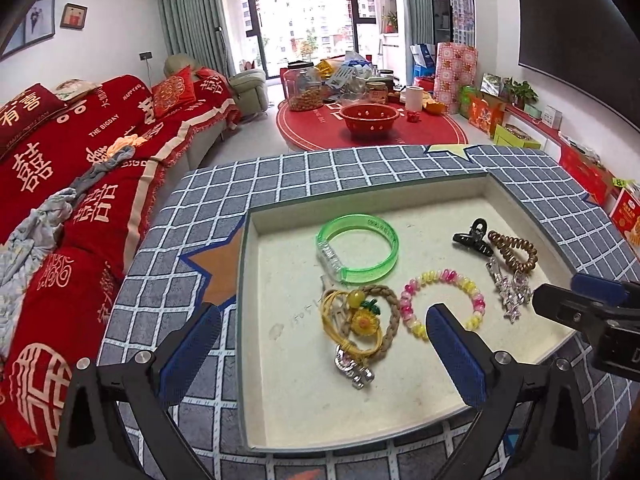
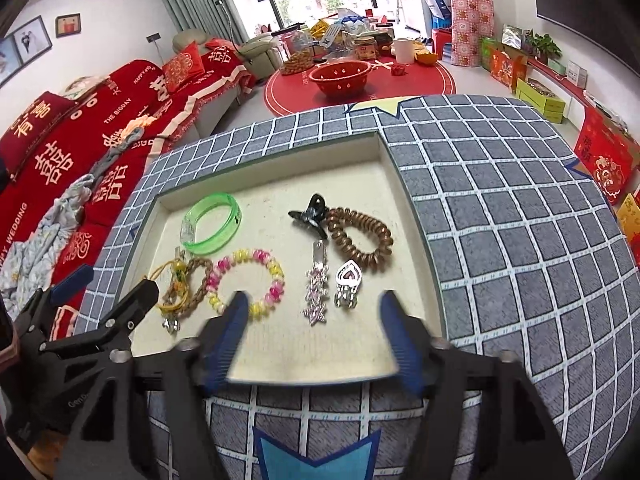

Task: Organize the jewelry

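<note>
A shallow cream tray (image 1: 304, 396) (image 2: 280, 354) sits on a checked blue-grey table cover. In it lie a green bangle (image 1: 358, 250) (image 2: 212, 222), a pink-and-yellow bead bracelet (image 1: 442, 304) (image 2: 248, 280), a black claw clip (image 2: 310, 214), a brown spiral hair tie (image 2: 360, 240), a silver star clip (image 2: 317, 294), a silver heart clip (image 2: 348, 284), and tangled yellow and braided hair ties (image 1: 362, 320). My left gripper (image 1: 323, 314) (image 2: 112, 284) hovers open over the hair ties. My right gripper (image 2: 315, 302) (image 1: 576, 292) stands open above the star clip, touching nothing.
The cloth-covered table (image 2: 500, 220) drops off at its rounded edges. A red sofa (image 1: 80, 168) stands to the left. Beyond the table, a round red mat (image 1: 372, 128) carries a red bowl, jars and clutter. Boxes line the right wall.
</note>
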Available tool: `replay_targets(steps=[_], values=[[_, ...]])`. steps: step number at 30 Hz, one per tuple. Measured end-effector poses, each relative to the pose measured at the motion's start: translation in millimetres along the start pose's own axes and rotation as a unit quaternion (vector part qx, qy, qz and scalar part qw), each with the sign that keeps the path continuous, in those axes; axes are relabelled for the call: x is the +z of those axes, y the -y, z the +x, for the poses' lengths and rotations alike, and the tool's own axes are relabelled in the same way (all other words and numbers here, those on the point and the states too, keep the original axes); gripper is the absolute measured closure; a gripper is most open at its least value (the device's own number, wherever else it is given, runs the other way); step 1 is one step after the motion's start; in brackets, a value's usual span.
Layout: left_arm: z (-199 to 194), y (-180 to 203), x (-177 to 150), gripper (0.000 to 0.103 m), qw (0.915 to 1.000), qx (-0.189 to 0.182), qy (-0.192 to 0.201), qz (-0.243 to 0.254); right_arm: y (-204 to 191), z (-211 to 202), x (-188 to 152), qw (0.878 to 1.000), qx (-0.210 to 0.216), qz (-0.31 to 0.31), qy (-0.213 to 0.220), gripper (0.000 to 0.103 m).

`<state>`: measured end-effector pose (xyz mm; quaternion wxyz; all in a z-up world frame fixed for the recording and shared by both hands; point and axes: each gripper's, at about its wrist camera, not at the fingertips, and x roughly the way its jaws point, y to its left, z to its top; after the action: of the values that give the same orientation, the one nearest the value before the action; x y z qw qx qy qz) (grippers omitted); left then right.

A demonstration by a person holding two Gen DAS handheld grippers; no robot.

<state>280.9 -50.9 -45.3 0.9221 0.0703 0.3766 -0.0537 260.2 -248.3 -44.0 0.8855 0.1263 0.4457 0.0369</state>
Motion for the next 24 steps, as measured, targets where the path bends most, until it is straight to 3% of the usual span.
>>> replay_targets(steps=[8,14,24], values=[[-15.2,-11.8,-18.0,0.000,0.9998,0.012,-0.003,-0.014,2.3,-13.4,-16.5,1.000,-0.020,-0.001,0.017,0.016],[-43.0,-14.5,-39.8,0.000,0.9996,0.017,0.014,-0.018,-0.5,-30.1,-35.2,0.998,-0.039,-0.025,0.044,0.016],[-79.8,-14.1,-77.0,0.000,0.9991,0.011,0.027,-0.032,1.8,-55.4,-73.8,0.998,-0.030,-0.016,0.052,0.016]])
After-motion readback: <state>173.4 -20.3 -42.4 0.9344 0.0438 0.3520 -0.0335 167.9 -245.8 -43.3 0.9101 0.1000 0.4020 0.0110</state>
